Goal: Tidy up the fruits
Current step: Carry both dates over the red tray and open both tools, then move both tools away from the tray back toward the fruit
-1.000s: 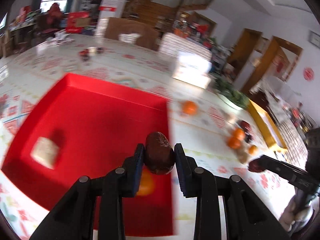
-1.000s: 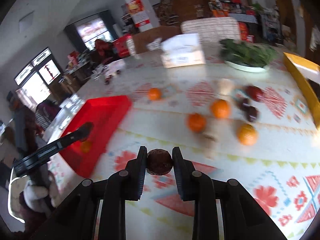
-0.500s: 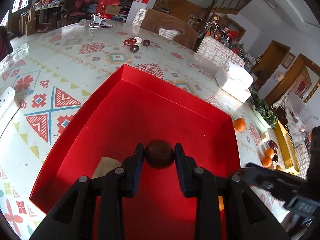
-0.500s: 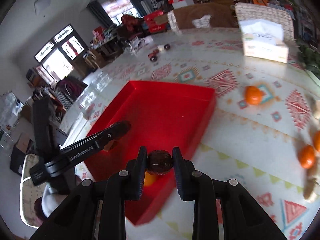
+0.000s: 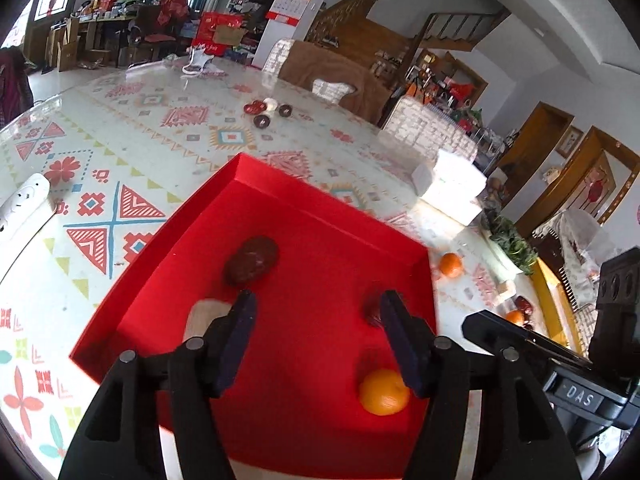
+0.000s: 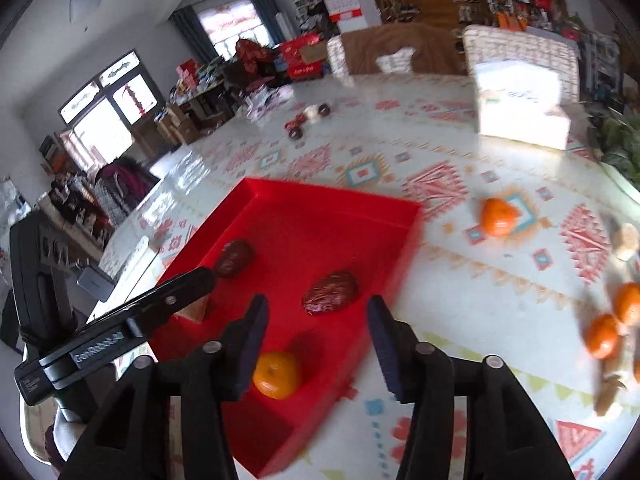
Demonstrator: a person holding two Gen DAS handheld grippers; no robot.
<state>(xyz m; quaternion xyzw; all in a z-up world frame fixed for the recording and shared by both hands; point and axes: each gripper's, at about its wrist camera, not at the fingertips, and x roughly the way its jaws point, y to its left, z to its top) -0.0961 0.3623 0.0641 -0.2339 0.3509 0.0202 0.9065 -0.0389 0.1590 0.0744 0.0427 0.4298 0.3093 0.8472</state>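
Observation:
A red tray [image 5: 280, 200] [image 6: 320, 196] lies on the patterned table. In it lie two dark red dates [image 5: 251, 260] [image 6: 330, 292], one [image 5: 372, 312] partly behind my left finger, plus the other date [image 6: 234, 256], an orange [image 5: 383, 392] [image 6: 277, 374] and a pale beige piece [image 5: 204, 316]. My left gripper [image 5: 316, 320] is open and empty above the tray. My right gripper [image 6: 316, 328] is open and empty above the tray's right part. Each gripper shows in the other's view [image 5: 520, 340] [image 6: 160, 300].
Loose oranges [image 6: 498, 216] [image 6: 604, 336] and a pale piece [image 6: 626, 240] lie on the table right of the tray. A white tissue box [image 6: 524, 112] stands behind, leafy greens [image 5: 512, 240] at the right. Small dark items [image 5: 264, 114] lie far back. A white power strip [image 5: 24, 200] lies left.
Both grippers opened and let go of their dates, which now lie in the tray. Both grippers have moved over the tray.

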